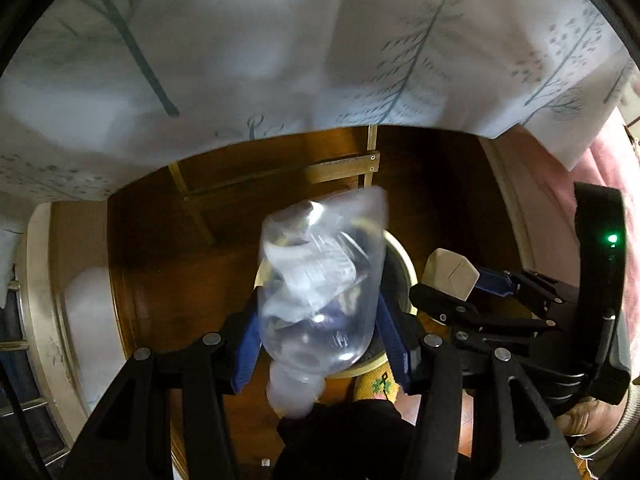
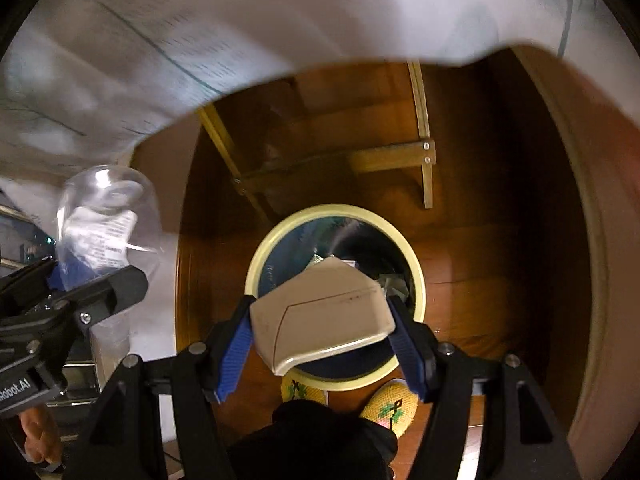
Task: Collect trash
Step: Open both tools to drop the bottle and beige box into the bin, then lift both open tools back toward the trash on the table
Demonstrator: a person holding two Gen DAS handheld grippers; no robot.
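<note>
My left gripper [image 1: 320,336] is shut on a clear crushed plastic bottle [image 1: 320,288], cap end toward the camera. It is held above the round trash bin [image 1: 404,264] on the wooden floor. My right gripper [image 2: 320,332] is shut on a beige carton [image 2: 320,316], held right over the bin [image 2: 256,264], which has a pale yellow rim and a dark liner. The left gripper with the bottle [image 2: 100,224] also shows at the left of the right wrist view. The right gripper with the carton [image 1: 450,274] shows at the right of the left wrist view.
A white tablecloth with tree prints [image 1: 280,60] hangs across the top of both views. A wooden chair frame [image 2: 424,160] stands beyond the bin. The person's yellow slippers [image 2: 390,404] are just in front of the bin.
</note>
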